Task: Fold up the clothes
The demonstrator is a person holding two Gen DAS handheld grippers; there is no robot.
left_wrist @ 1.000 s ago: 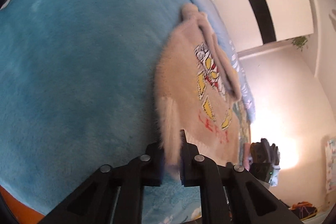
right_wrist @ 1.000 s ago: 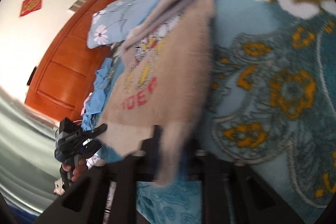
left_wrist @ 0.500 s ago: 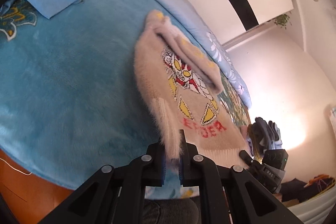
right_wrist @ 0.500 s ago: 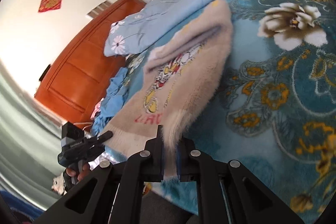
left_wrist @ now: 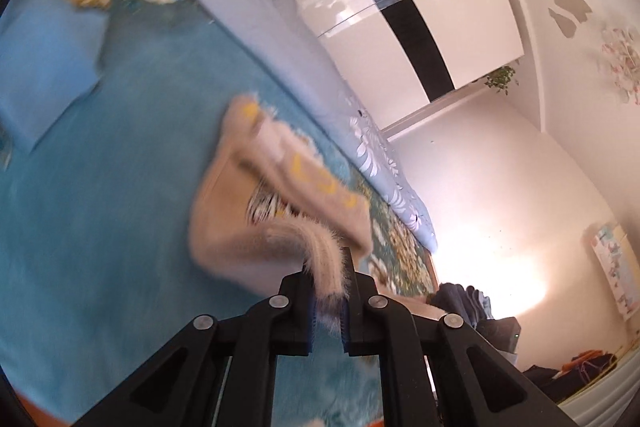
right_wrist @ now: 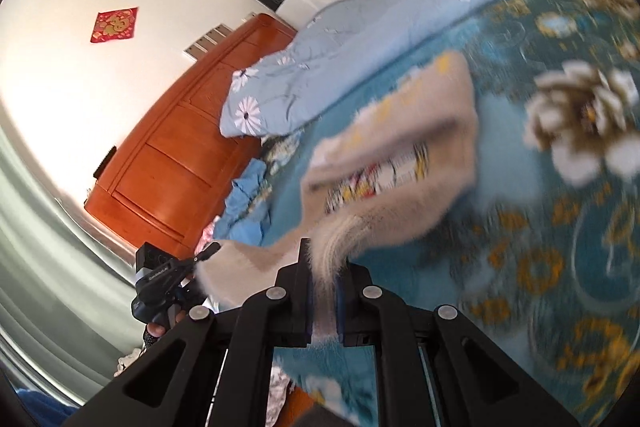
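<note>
Left gripper (left_wrist: 328, 301) is pinched shut on a fuzzy hem corner of the beige sweater (left_wrist: 240, 227); the fabric runs up between both fingers and curls back over the garment. Right gripper (right_wrist: 323, 297) is likewise clamped on the opposite hem corner of the sweater (right_wrist: 404, 163), with pile sticking out above the jaws.

The sweater lies on the teal floral blanket (left_wrist: 100, 219). Its far end (collar side, yellow marks on the folded sleeve) rests flat on the blanket; its near hem is raised off the blanket and bowed back toward the chest graphic. Both views are motion-blurred, so the print is not readable.

A pale blue quilt with white daisies (right_wrist: 360, 47) sits along the far edge of the bed, near the sweater but apart from it. A folded blue cloth (left_wrist: 44, 67) lies on the blanket well to the left. In the right wrist view, the left gripper (right_wrist: 168, 279) shows beside the orange wooden headboard (right_wrist: 180, 147).
</note>
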